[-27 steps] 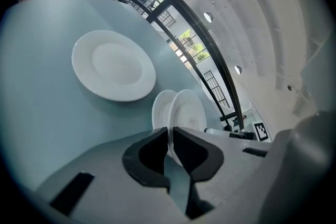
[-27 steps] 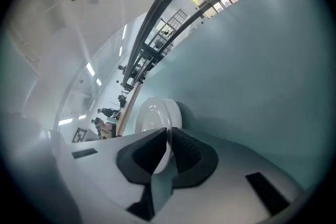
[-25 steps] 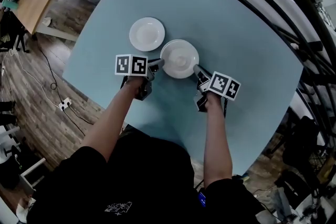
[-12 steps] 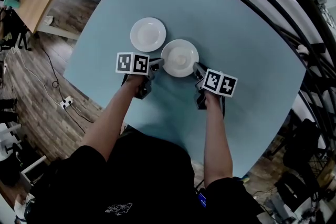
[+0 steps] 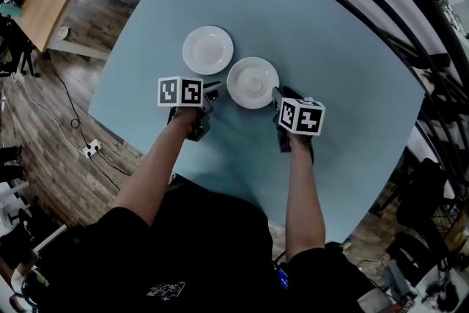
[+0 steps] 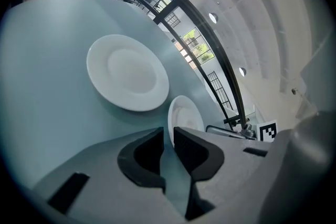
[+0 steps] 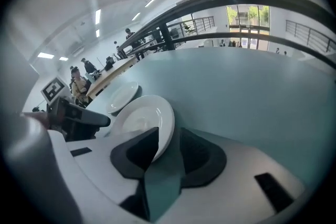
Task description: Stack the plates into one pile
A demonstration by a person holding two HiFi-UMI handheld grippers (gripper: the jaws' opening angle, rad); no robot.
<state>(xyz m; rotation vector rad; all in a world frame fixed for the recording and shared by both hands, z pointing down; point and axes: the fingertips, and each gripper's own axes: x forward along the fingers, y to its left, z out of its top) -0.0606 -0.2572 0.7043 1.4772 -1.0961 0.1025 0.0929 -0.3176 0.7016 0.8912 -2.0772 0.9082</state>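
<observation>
i see two white round ceramic plates on the pale blue tabletop (image 5: 330,48), not yet in one pile. my landmark is the nearer plate (image 5: 253,83). the farther plate (image 5: 207,50) lies just beyond it to the left, close but not touching. my right gripper (image 7: 168,131) has just been opening: its jaws stand released, with the nearer plate's rim between them. my left gripper (image 6: 167,131) sits just off that plate's left rim, jaws a narrow slit apart, grasping nothing.
</observation>
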